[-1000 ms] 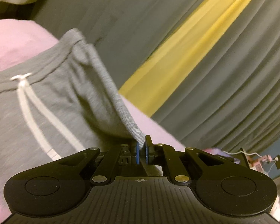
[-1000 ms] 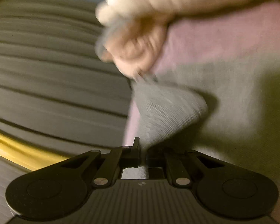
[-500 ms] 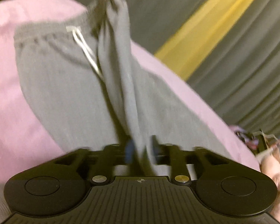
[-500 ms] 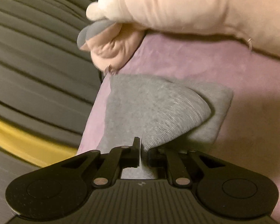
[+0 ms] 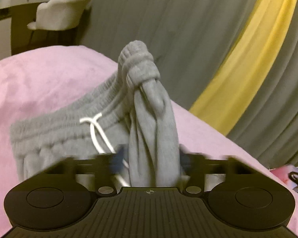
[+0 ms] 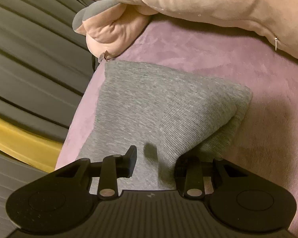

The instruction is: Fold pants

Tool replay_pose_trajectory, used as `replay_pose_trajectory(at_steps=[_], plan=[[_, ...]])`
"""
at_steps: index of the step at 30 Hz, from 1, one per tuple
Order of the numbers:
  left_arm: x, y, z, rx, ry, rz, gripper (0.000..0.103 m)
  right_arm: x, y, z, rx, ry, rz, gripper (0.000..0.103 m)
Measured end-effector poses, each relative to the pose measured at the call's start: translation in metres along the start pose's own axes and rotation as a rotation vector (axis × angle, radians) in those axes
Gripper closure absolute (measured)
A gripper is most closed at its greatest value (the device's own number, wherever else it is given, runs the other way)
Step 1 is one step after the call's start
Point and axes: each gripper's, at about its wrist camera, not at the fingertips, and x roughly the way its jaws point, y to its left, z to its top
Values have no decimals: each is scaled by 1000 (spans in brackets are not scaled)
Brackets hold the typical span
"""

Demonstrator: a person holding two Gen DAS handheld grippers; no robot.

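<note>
Both my tongs tilt down over the pink bed (image 5: 39, 83). Left tongs (image 5: 151, 158), blurred, have just been closing around a bunched fold of the grey pants (image 5: 153, 123). Right tongs (image 6: 155, 162) have just been opening, pant leg lying loose between.

left wrist: close, faces down over waistband (image 5: 73, 127) | right wrist: close, faces down over cuff (image 6: 168, 107) | shared: pink cover (image 5: 39, 79)

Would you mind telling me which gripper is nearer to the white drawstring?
Left. The left gripper sits just beside the white drawstring at the waistband; the right gripper faces a folded part of the pants, with no drawstring visible.
</note>
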Motion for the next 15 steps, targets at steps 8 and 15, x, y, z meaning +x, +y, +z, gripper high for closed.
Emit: replay_pose_trajectory(at_steps=[8,15], plan=[[-62,76,-10,-115,-233,-264,90,3,-3,1,15,17,16,70],[-18,150,-42,-269,-14,24,44,3,-6,1,41,33,26,68]])
